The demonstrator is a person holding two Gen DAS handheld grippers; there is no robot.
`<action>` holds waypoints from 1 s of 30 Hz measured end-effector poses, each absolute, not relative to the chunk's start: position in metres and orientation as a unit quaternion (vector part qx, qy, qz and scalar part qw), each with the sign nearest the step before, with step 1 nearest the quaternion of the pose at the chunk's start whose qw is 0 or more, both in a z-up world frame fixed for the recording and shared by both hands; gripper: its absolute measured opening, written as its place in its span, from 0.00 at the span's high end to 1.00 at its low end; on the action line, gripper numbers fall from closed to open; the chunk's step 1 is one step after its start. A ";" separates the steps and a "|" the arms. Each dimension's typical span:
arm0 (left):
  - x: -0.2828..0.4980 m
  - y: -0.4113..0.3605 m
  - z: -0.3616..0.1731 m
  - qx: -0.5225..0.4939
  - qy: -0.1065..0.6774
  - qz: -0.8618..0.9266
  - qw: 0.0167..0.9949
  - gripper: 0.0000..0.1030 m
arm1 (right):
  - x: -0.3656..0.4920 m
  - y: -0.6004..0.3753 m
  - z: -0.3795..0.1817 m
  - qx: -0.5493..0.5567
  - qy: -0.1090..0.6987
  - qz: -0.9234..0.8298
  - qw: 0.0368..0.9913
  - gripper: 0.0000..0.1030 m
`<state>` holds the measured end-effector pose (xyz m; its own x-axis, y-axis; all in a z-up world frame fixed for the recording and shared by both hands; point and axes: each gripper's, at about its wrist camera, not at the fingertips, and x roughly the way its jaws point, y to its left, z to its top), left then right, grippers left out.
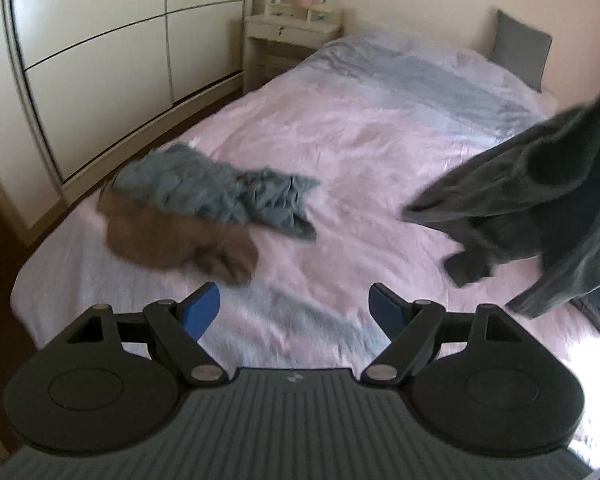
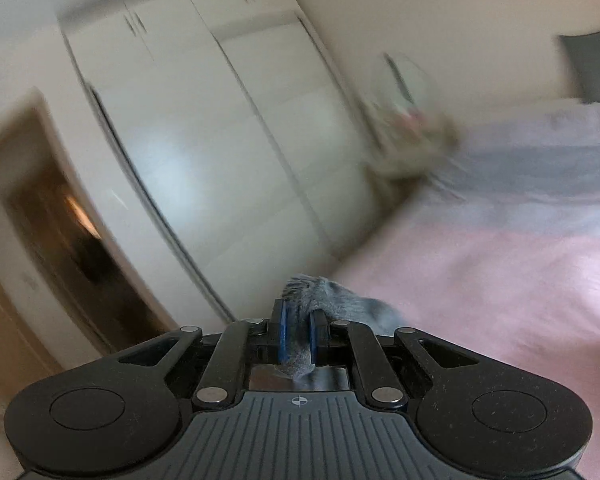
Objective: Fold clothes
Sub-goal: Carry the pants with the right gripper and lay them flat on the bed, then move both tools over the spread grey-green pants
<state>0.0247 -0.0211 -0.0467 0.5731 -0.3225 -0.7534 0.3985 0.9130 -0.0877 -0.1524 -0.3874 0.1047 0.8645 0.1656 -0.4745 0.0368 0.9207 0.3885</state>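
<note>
Left gripper (image 1: 294, 306): jaws spread, empty, above pink bedspread (image 1: 340, 152) | Right gripper (image 2: 299, 334): clamped on dark grey garment (image 2: 300, 354) | Crumpled blue-grey garment (image 1: 220, 196) overlaps brown garment (image 1: 180, 240)

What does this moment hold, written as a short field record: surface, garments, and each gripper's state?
surface: bed with pink cover
hanging garment: dark grey garment, lifted at the right, lower end near the cover
lying garments: blue-grey garment partly over brown garment, crumpled, at the left
left gripper: open, holding nothing, above the cover
right gripper: shut on grey cloth, apparently the dark grey garment
image quality: right wrist view blurred
</note>
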 end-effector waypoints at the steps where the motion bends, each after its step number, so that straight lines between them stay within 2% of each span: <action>1: 0.012 -0.024 -0.051 0.049 0.421 -0.200 0.883 0.23 | -0.164 -0.392 0.091 0.180 0.278 -0.004 0.943 0.28; 2: 0.000 -0.027 -0.055 0.052 0.429 -0.197 0.880 0.23 | -0.177 -0.397 0.075 0.164 0.293 -0.047 0.941 0.18; 6: -0.039 -0.049 -0.069 0.079 0.454 -0.207 0.863 0.23 | -0.224 -0.409 0.016 0.164 0.350 -0.111 0.916 0.18; 12: -0.073 -0.082 -0.083 0.148 0.473 -0.243 0.834 0.23 | -0.295 -0.401 -0.070 0.273 0.425 -0.141 0.851 0.19; 15: -0.080 -0.095 -0.095 0.179 0.485 -0.251 0.818 0.23 | -0.303 -0.391 -0.098 0.285 0.462 -0.162 0.824 0.19; 21: -0.090 -0.125 -0.113 0.225 0.494 -0.281 0.791 0.23 | -0.310 -0.365 -0.122 0.232 0.509 -0.200 0.805 0.19; 30: -0.071 -0.141 -0.124 0.265 0.491 -0.320 0.766 0.23 | -0.290 -0.349 -0.133 0.258 0.523 -0.227 0.780 0.18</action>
